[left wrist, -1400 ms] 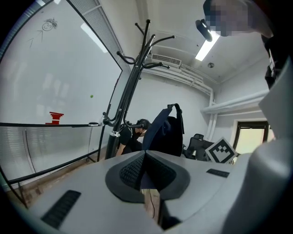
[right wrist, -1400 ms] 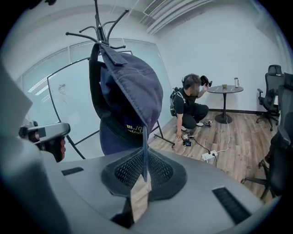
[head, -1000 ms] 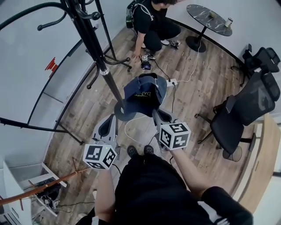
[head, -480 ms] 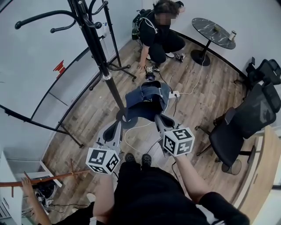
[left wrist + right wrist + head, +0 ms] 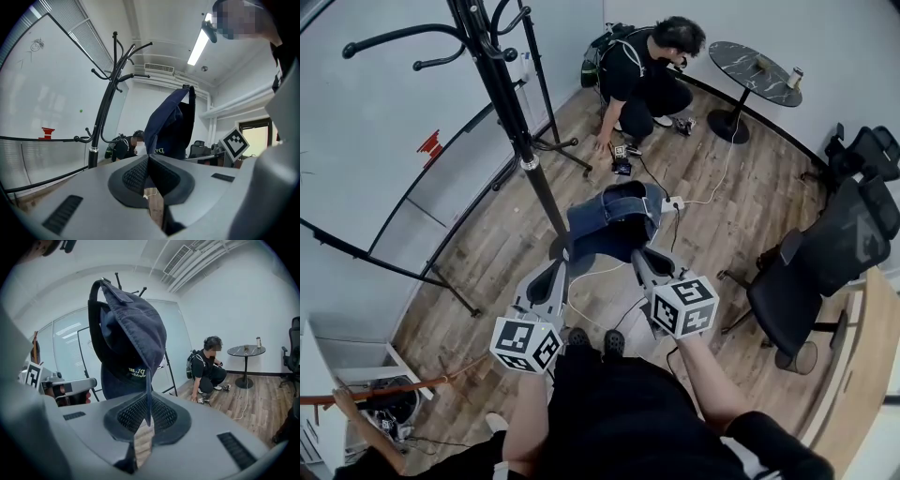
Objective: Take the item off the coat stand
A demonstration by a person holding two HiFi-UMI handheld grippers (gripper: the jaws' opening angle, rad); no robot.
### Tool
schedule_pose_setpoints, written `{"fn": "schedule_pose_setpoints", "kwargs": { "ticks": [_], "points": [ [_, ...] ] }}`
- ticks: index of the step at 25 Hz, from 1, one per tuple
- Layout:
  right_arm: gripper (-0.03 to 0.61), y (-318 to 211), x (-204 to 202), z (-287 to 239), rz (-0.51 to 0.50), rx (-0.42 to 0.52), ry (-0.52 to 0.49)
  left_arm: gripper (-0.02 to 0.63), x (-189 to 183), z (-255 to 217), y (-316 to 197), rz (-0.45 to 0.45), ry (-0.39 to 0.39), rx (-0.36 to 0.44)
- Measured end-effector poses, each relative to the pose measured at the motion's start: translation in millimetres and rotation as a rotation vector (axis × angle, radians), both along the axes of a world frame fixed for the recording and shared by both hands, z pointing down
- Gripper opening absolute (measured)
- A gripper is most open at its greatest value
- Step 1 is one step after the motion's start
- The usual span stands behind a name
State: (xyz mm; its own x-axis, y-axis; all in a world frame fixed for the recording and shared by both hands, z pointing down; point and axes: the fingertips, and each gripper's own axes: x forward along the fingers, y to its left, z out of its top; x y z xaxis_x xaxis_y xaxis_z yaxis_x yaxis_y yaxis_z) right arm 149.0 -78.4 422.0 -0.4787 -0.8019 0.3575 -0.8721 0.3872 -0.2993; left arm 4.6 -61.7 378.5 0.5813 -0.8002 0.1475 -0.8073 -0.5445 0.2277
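Head view, left to right.

- Coat stand: black pole with curved hooks, at 11 o'clock from the grippers. Nothing hangs on the hooks that show. In the left gripper view the coat stand rises at 10 o'clock, in front of a glass wall.
- Left gripper: at 7 o'clock from the cap, pointing toward the foot of the stand. In its own view the left gripper has its pads pressed together at the tips with nothing between them; only floor shows through the slit below.
- Cap: navy denim, off the stand and clear of the pole and hooks. It hangs over the wood floor, just right of the pole, at 12 o'clock from the person's body. From the left gripper the cap shows at 12 o'clock, hanging up in the air.
- Right gripper: at 5 o'clock from the cap. In its own view the right gripper pinches a thin fold of the cap's edge, and the cap rises above the pads at 12 o'clock.
- Crouching person: on the floor at 12 o'clock, well beyond the cap.
- Office chair: black, at 3 o'clock, well apart from both grippers.
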Motion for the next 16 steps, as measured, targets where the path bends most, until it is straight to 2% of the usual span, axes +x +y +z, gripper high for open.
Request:
{"fn": "schedule_pose_setpoints", "kwargs": {
  "ticks": [7, 16],
  "points": [
    [0.043, 13.0, 7.7, -5.9, -0.014, 0.011, -0.014, 0.015, 10.7, -5.7, 15.2, -0.005, -0.01, 0.011],
    [0.043, 0.7, -0.9, -9.6, -0.016, 0.02, -0.002, 0.015, 1.7, -4.4, 1.2, 0.001, -0.01, 0.01]
  ]
}}
